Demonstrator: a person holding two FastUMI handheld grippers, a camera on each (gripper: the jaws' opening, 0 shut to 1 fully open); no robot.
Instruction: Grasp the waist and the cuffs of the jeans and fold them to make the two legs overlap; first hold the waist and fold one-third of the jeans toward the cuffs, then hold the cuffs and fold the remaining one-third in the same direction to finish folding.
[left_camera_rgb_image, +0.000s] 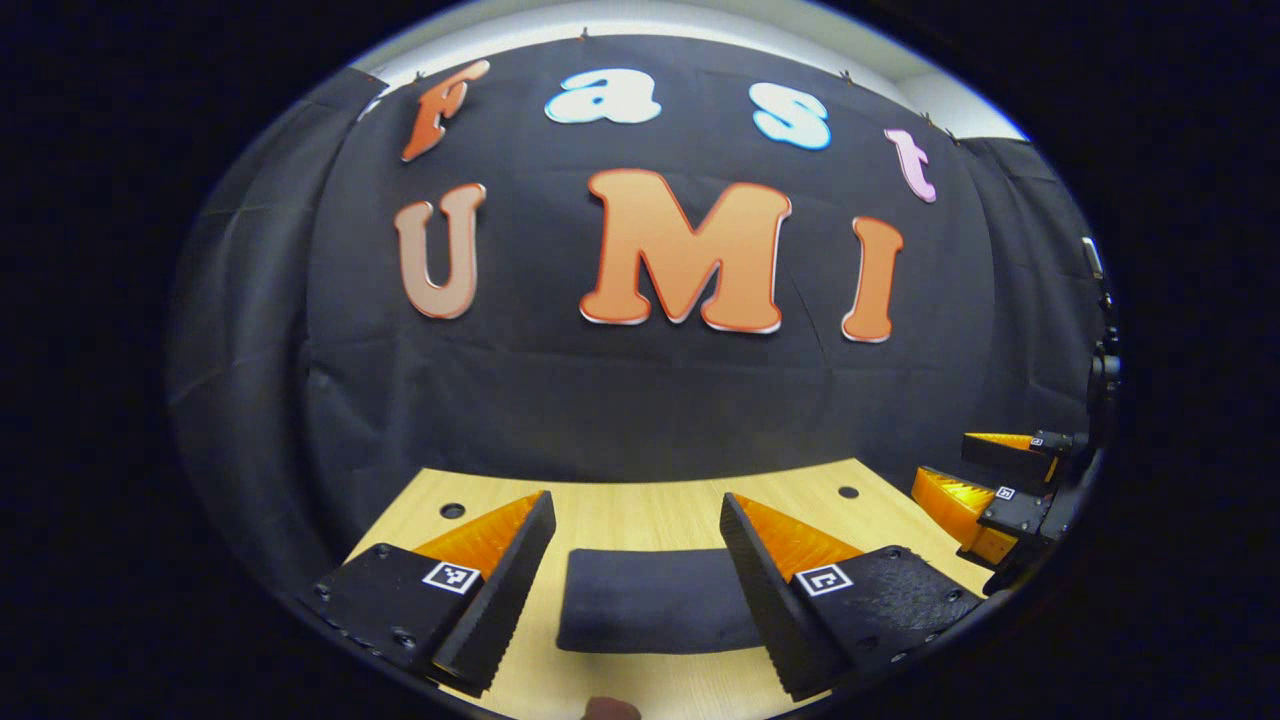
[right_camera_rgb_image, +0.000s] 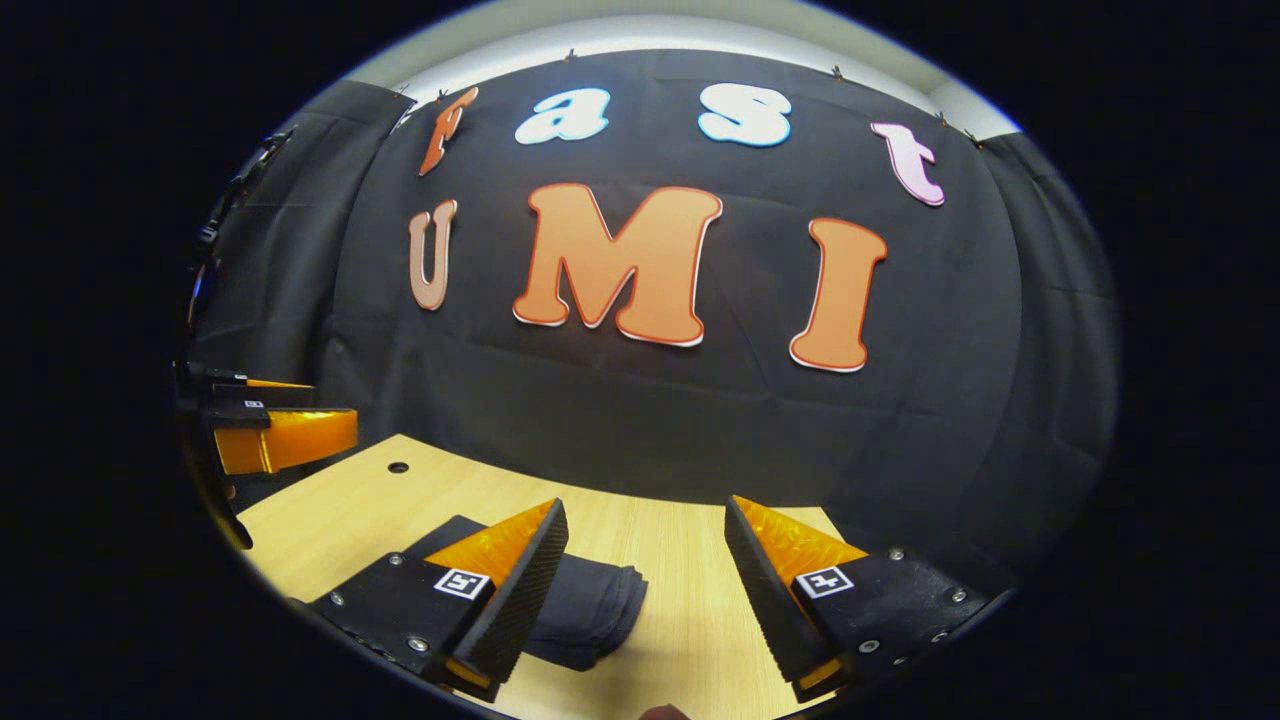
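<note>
The jeans (left_camera_rgb_image: 655, 600) lie folded into a compact dark bundle on the table (left_camera_rgb_image: 640, 510), flat and squared off, with nothing holding them. In the left gripper view the left gripper (left_camera_rgb_image: 635, 580) hovers above the table with its fingers spread wide, and the bundle sits in the gap between them, farther along the table than the tips and touching neither finger. The gripper points level across the tabletop toward the wall (left_camera_rgb_image: 620, 400), tilted only slightly down (the table's far edge runs almost straight across the view). At the right edge of that view the right gripper (left_camera_rgb_image: 985, 495) shows side-on, raised off the table and well apart from the jeans; from this angle I cannot tell its gap. The right gripper view settles it: the right gripper (right_camera_rgb_image: 645, 590) also has its fingers wide apart and grips nothing. Here the jeans (right_camera_rgb_image: 590, 605) lie low and to the left, partly hidden behind the left-hand finger, with their stacked folded edges facing the gap. This gripper also hovers above the table (right_camera_rgb_image: 690, 560), aimed toward the wall (right_camera_rgb_image: 640, 420). At the left edge of this view the left gripper (right_camera_rgb_image: 275, 435) floats above the table's corner, near a small round hole (right_camera_rgb_image: 398, 467) in the tabletop.
</note>
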